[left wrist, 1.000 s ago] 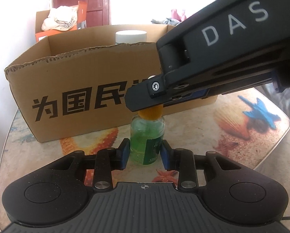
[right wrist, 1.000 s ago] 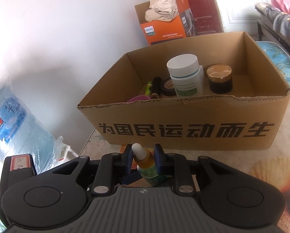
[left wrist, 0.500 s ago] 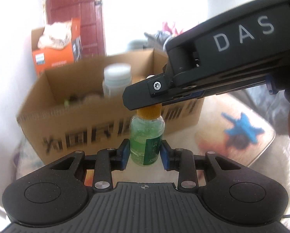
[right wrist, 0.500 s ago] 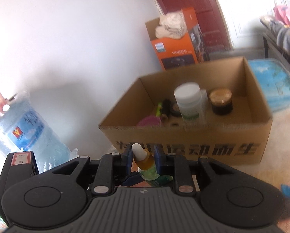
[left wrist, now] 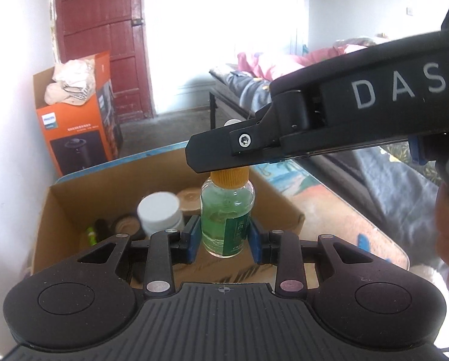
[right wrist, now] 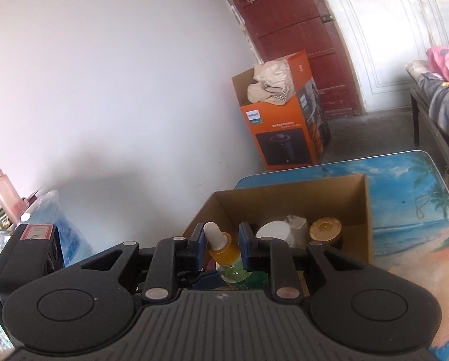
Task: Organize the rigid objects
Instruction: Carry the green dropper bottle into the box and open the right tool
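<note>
A small glass dropper bottle [left wrist: 227, 216] with green liquid, an orange cap and a white rubber tip is held by both grippers in the air above the cardboard box [left wrist: 74, 198]. My left gripper [left wrist: 224, 234] is shut on the bottle's body. My right gripper [right wrist: 221, 245] is shut on the orange cap [right wrist: 224, 251], below the white tip; it crosses the left wrist view as a black arm [left wrist: 314, 132]. The box holds a white-lidded jar [left wrist: 159, 210], a gold-lidded jar [right wrist: 325, 230] and small dark items.
The box stands on a table with a beach-print cover [right wrist: 411, 210]. An orange Philips carton [right wrist: 284, 126] stands on the floor by a red door. A blue water jug [right wrist: 62, 234] is at the left. A couch with bedding [left wrist: 284, 69] is at the right.
Both grippers have lifted the bottle from the table in front of the box to above the box opening. The box now appears lower in both views.
</note>
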`<action>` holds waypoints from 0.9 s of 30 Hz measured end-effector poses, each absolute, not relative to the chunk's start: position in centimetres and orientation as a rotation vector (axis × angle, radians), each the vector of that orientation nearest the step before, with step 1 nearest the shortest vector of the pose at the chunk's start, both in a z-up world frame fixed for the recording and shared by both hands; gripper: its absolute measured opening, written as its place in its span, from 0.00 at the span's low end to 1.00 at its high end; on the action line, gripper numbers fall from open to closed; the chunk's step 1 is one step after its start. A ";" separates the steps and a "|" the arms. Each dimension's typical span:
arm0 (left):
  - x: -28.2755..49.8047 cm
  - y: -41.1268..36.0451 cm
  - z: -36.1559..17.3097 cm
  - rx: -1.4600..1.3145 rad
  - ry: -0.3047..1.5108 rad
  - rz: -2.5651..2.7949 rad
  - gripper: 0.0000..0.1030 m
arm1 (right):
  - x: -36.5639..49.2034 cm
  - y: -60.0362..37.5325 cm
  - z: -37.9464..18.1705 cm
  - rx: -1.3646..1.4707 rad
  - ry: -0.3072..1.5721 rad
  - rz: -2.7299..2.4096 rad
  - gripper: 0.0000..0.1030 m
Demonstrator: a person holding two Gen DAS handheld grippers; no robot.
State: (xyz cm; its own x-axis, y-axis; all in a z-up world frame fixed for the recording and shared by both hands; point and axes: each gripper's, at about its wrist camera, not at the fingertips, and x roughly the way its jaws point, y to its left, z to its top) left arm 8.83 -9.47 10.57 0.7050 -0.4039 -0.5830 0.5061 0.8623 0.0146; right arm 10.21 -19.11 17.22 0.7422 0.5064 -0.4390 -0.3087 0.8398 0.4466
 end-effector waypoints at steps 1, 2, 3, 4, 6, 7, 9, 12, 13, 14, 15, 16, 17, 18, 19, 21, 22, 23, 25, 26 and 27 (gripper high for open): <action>9.3 -9.8 10.4 0.179 0.612 -0.513 0.31 | 10.7 -19.5 17.2 0.367 0.586 0.451 0.24; 9.8 -10.2 10.3 0.179 0.622 -0.516 0.31 | 11.2 -20.0 17.0 0.378 0.595 0.446 0.24; 10.3 -10.5 10.3 0.177 0.633 -0.520 0.31 | 11.7 -20.4 16.8 0.390 0.604 0.442 0.24; 10.6 -10.9 10.1 0.175 0.645 -0.522 0.31 | 12.1 -20.8 16.6 0.401 0.613 0.439 0.24; 11.3 -11.5 9.7 0.178 0.662 -0.524 0.31 | 13.0 -21.6 16.2 0.424 0.629 0.433 0.24; 11.6 -11.8 9.6 0.181 0.667 -0.524 0.31 | 13.4 -22.0 15.9 0.434 0.637 0.430 0.24; 12.1 -12.1 9.1 0.183 0.682 -0.525 0.31 | 14.3 -22.6 15.2 0.450 0.652 0.425 0.24; 13.0 -12.5 8.5 0.190 0.708 -0.522 0.31 | 15.6 -23.2 14.1 0.472 0.675 0.421 0.24; 13.3 -12.7 8.3 0.192 0.717 -0.521 0.31 | 16.0 -23.4 13.7 0.479 0.683 0.421 0.24; 13.6 -12.8 8.1 0.194 0.726 -0.520 0.31 | 16.4 -23.6 13.4 0.484 0.691 0.420 0.24; 14.0 -12.9 7.8 0.197 0.735 -0.518 0.31 | 17.0 -23.9 13.0 0.489 0.700 0.420 0.24; 14.3 -13.0 7.6 0.199 0.743 -0.516 0.31 | 17.4 -24.0 12.6 0.493 0.708 0.419 0.24; 14.6 -13.1 7.3 0.201 0.752 -0.514 0.31 | 17.8 -24.2 12.2 0.498 0.716 0.419 0.24; 14.9 -13.3 7.0 0.203 0.762 -0.512 0.31 | 18.2 -24.3 11.8 0.502 0.725 0.418 0.24; 15.1 -13.4 6.7 0.205 0.770 -0.510 0.31 | 18.6 -24.5 11.4 0.506 0.732 0.417 0.24; 15.7 -13.7 6.2 0.209 0.789 -0.508 0.31 | 19.1 -24.7 10.6 0.515 0.747 0.414 0.24; 16.0 -13.7 5.9 0.210 0.797 -0.507 0.31 | 19.4 -24.8 10.3 0.519 0.753 0.413 0.24; 16.2 -13.8 5.7 0.211 0.806 -0.506 0.31 | 19.7 -24.9 9.9 0.521 0.760 0.412 0.24; 16.7 -14.0 5.3 0.212 0.825 -0.505 0.31 | 20.2 -25.0 9.3 0.524 0.772 0.410 0.24; 17.0 -14.0 5.1 0.211 0.833 -0.504 0.31 | 20.4 -25.0 9.0 0.524 0.778 0.410 0.24; 17.2 -14.0 4.9 0.209 0.843 -0.504 0.31 | 20.5 -25.0 8.8 0.524 0.783 0.409 0.24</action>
